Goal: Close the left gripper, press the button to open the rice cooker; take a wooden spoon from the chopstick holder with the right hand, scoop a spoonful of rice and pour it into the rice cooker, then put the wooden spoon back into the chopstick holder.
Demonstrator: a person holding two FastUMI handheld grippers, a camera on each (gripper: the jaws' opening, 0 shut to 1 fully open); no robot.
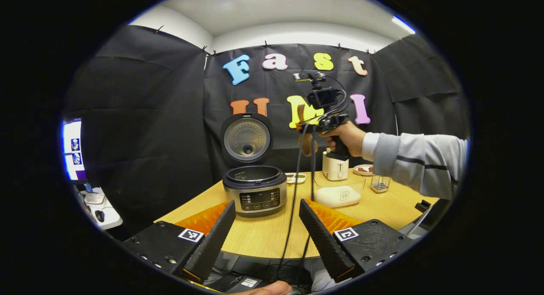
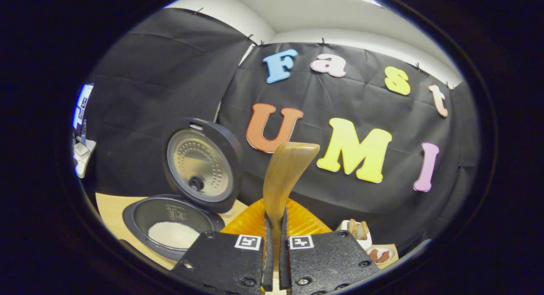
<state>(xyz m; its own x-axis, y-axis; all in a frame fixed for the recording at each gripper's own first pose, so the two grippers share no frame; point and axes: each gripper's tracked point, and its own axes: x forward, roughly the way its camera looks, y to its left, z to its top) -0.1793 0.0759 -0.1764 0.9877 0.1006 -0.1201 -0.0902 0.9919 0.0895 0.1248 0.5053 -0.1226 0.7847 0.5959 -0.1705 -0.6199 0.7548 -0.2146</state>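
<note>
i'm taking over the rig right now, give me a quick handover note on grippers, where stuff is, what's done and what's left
Left gripper: open, empty, low at the table's near edge, facing the rice cooker.
Right gripper: shut on the wooden spoon, held up in the air above the chopstick holder.
Rice cooker: lid up, white rice already in the pot.
Rice container sits right of the cooker.
Done: lid opened, spoon taken, rice scooped and poured.
Left: put the spoon back into the chopstick holder.
</note>
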